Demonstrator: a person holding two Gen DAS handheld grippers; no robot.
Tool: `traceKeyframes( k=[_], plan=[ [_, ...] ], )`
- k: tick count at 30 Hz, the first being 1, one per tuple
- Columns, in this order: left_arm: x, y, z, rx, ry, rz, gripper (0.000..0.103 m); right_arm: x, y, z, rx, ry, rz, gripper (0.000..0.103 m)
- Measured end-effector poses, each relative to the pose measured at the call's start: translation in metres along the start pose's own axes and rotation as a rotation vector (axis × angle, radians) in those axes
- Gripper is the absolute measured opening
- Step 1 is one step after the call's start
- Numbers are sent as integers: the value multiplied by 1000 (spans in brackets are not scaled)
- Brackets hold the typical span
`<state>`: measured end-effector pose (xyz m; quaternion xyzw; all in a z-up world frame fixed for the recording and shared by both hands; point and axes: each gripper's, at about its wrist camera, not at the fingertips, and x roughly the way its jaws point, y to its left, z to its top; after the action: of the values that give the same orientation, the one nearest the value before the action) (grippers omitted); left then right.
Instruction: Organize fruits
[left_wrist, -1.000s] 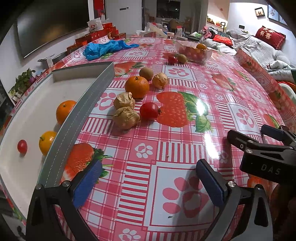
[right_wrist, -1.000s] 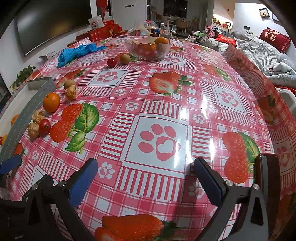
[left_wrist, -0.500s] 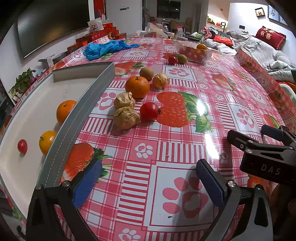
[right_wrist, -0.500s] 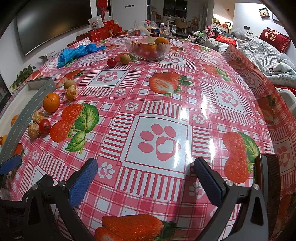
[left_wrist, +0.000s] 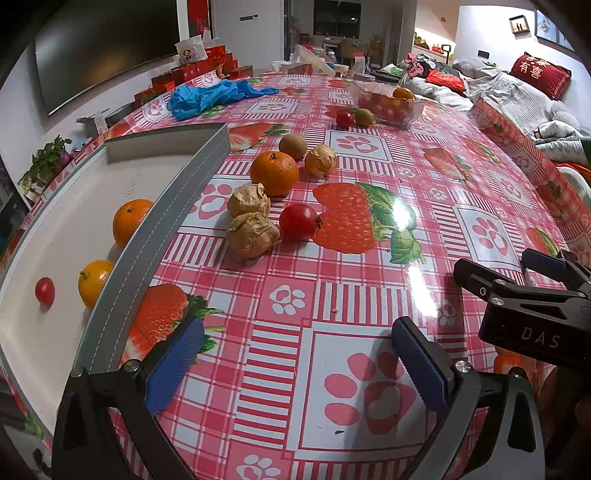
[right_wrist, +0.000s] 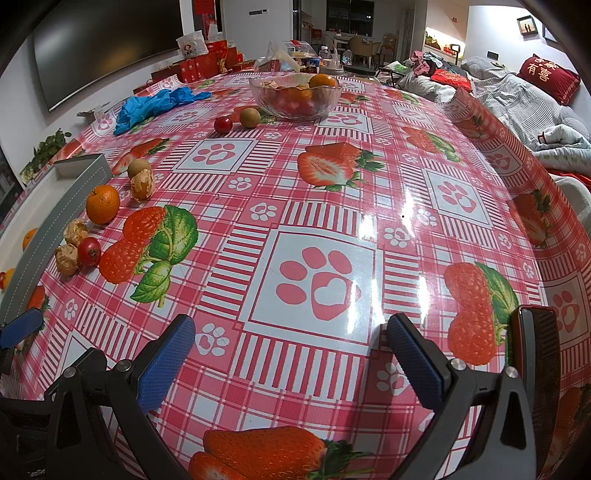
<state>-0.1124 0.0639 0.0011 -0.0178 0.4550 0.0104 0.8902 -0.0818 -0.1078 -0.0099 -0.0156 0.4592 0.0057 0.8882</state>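
I am holding my left tongs (left_wrist: 295, 360) and right tongs (right_wrist: 290, 354) wide open and empty, low over the near part of the table (right_wrist: 369, 192). To the left, a tomato (left_wrist: 298, 222), an orange (left_wrist: 274, 172) and papery husked fruits (left_wrist: 252, 235) are lying just right of the grey tray (left_wrist: 177, 206); two oranges and a small tomato are sitting inside it, and a glass bowl (right_wrist: 295, 96) of fruit is standing at the far end.

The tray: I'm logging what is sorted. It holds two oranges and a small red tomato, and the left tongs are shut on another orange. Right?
Not quite. The left tongs are open and hold nothing, as the left wrist view shows. The tray does hold two oranges and a small red tomato.
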Motion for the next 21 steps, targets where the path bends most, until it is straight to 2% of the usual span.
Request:
traceKeyframes(
  k=[16,18,21],
  plan=[
    [0,1,0,2,3,-2,102,0,0,0,0,0,0,103],
    [0,1,2,7,20,-3,102,0,0,0,0,0,0,103],
    [2,5,9,22,92,-13,102,0,0,0,0,-1,0,103]
  ],
)
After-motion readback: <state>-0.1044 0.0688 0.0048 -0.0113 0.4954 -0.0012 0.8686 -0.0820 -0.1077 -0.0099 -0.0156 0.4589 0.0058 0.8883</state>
